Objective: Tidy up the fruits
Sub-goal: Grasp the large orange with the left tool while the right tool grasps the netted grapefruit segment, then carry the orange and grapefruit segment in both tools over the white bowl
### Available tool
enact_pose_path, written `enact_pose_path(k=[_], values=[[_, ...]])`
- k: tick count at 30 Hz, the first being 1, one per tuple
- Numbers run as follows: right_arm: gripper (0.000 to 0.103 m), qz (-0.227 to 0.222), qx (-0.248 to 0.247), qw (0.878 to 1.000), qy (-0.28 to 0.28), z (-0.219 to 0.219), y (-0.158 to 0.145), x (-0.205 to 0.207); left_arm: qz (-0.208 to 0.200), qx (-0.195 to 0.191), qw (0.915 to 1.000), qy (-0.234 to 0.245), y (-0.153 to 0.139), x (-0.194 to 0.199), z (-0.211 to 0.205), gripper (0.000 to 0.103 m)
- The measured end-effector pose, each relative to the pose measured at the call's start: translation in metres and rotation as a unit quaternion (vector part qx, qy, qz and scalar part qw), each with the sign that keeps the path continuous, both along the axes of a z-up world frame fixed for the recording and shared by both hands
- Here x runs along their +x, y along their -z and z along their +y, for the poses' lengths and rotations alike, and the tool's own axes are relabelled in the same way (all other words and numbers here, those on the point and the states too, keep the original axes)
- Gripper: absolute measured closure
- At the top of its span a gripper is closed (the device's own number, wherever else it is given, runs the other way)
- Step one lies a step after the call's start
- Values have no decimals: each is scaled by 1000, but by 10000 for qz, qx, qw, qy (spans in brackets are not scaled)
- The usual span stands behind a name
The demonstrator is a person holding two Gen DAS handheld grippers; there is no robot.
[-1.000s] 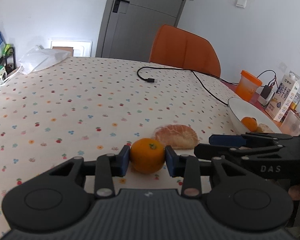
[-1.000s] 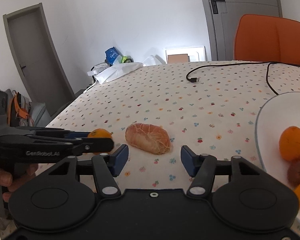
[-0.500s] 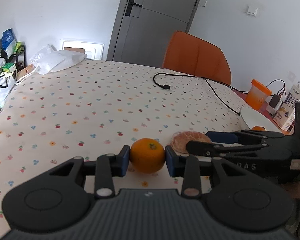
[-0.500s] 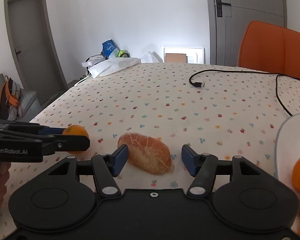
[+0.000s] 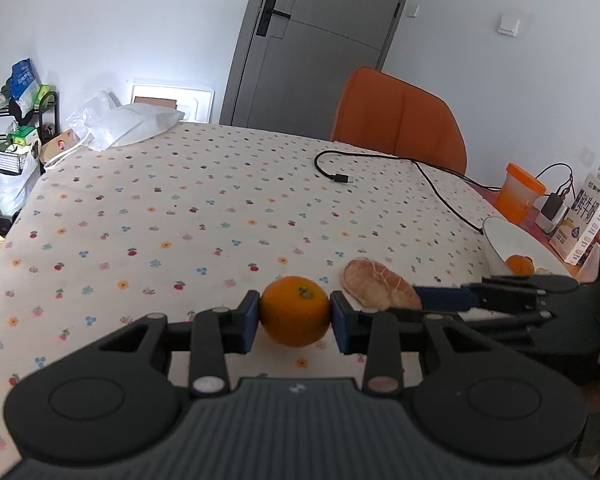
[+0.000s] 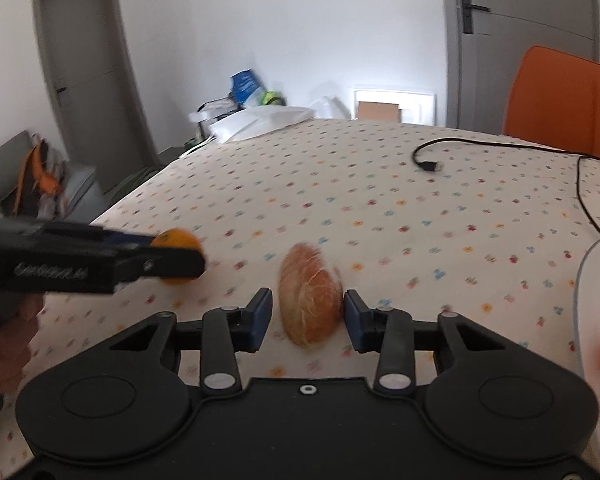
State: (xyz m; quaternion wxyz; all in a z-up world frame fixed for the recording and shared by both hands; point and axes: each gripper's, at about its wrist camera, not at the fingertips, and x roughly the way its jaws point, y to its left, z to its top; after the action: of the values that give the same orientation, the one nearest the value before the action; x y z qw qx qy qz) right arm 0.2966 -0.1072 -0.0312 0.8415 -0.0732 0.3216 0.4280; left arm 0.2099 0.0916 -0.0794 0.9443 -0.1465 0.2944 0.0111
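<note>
My right tongs are closing on the peeled, pithy orange fruit on the floral-cloth counter, wide open a second ago, left tongs clamping the round orange mandarin, white bowl next I guess.

Even, bright daylight with soft shadows. Right-wrist view motion-blurred (left sharp); fisheye bending and dark corners at edges.

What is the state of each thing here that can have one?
Left tool: shut on the round orange mandarin.
Right tool: jaws closing, the peeled pale-orange mandarin between them.
White round bowl: upright, holding fruit.
Grey door: closed.
Black cable: plug end lying free on the tablecloth.
</note>
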Motion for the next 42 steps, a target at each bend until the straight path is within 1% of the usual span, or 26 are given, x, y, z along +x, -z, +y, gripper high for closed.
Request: enact_pose_path(k=[3,8,15,17,21,30,39,42], values=[[64,-5,26,10000,-48,0,0,-6,5,-1,10000,-10,1,0,1,67],[63,-18,40,9999,97,4,0,0,19,-3,10000,-35,2,0,3,67],[63,-148,-19,9997,172,13,2,0,14,5,10000,-56,2,-2,6,67],[69,-185,-46,9996,204,14,2,0,14,4,10000,-52,2,-2,5,67],[72,-178,-49,9994,302,9,-1,0,-29,33,10000,-2,-3,-3,0,67],[72,-221,286,9974,628,-28,-20,-6,-201,95,9995,229,-15,4,-24,67],[72,-348,462,9928,1050,-70,-36,-9,-317,121,9979,554,-25,15,-59,67],[72,-367,450,9910,1205,-83,-42,-10,-358,131,9970,679,-29,20,-72,67]])
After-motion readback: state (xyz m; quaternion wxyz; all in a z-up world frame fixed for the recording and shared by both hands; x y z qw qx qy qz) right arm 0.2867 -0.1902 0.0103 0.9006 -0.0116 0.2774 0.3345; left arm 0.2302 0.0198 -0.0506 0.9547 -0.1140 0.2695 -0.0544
